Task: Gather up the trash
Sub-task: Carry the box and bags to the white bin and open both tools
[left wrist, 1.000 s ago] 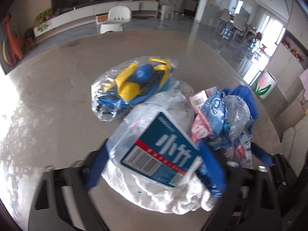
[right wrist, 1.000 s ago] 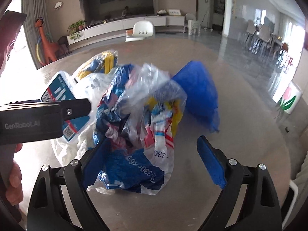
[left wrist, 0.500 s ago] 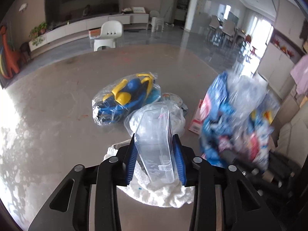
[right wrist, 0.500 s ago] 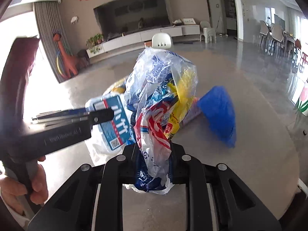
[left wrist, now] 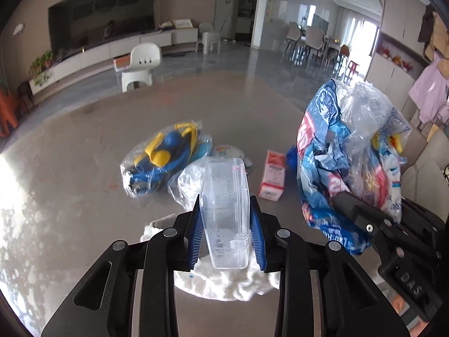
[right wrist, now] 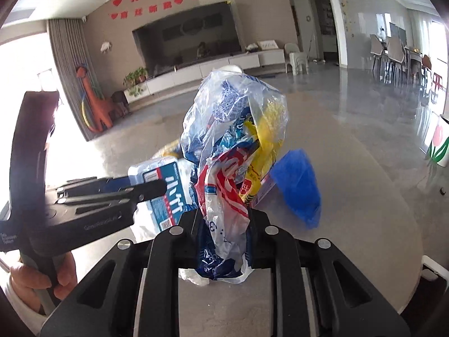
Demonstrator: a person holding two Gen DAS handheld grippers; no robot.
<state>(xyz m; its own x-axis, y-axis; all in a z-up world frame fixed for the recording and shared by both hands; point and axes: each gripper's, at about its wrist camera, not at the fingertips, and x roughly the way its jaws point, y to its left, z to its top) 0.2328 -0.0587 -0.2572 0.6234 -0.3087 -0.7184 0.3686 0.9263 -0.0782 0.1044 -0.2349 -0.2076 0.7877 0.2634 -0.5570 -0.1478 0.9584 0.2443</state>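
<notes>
Tongs on both hands have just closed: your left tongs (left wrist: 226, 226) now clamp the clear plastic box (left wrist: 226, 210), your right tongs (right wrist: 223, 234) pinch the bag of wrappers (right wrist: 233, 151), both lifted off the desk (left wrist: 70, 168). Two pieces collected. Beyond the box lie one bagged toy (left wrist: 162, 160), one crumpled clear bag (left wrist: 190, 181), one small carton (left wrist: 273, 179); below it, one white cloth (left wrist: 227, 286).

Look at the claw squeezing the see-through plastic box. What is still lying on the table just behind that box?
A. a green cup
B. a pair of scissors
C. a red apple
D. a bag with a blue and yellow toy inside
D: behind the clear plastic box in the left gripper, a clear bag holding a blue and yellow toy lies on the table.
</notes>
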